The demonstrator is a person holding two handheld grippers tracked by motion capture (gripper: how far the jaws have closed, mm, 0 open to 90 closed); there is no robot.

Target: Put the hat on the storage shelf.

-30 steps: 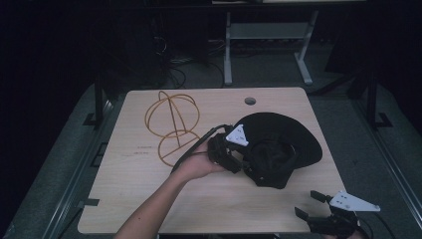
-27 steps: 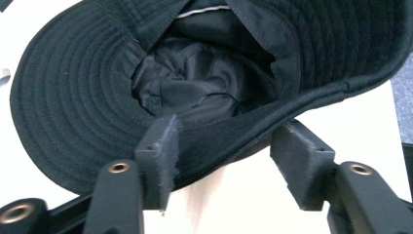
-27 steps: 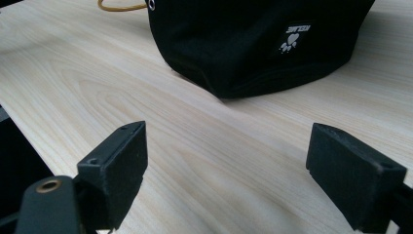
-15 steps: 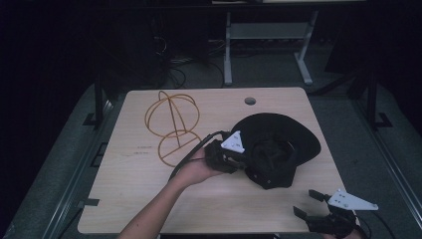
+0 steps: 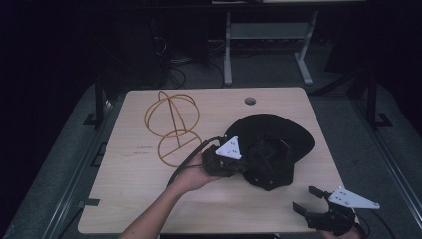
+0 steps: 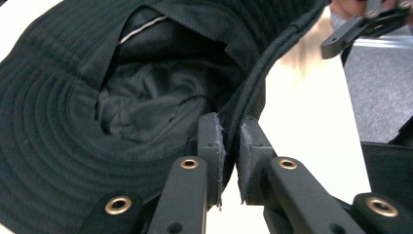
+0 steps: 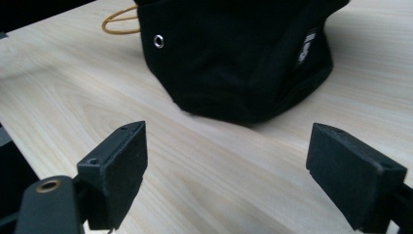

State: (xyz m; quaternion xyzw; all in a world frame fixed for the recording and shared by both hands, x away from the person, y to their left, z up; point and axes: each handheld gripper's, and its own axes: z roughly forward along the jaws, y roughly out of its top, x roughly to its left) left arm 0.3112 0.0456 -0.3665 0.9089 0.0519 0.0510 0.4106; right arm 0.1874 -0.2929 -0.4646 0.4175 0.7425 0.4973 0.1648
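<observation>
A black bucket hat [image 5: 271,149] lies crown-down on the wooden table [image 5: 134,199], its lining facing up. My left gripper [image 5: 244,167] is at the hat's near-left edge. Its jaws have just been closing, and in the left gripper view the pads [image 6: 213,146] pinch the hat's brim [image 6: 48,122] by its stitched edge. My right gripper [image 5: 308,199] hovers at the table's front right corner, apart from the hat. In the right gripper view it [image 7: 226,165] stands wide open with only bare wood between the fingers, and the hat [image 7: 234,53] is ahead of it.
An orange wire hat stand [image 5: 171,127] lies on the table left of the hat. A round cable hole [image 5: 250,101] sits near the far edge. A metal frame [image 5: 268,40] stands on the dark floor beyond.
The left gripper's jaws have closed onto the hat's brim and the hand has shifted slightly. The right gripper has kept still.
</observation>
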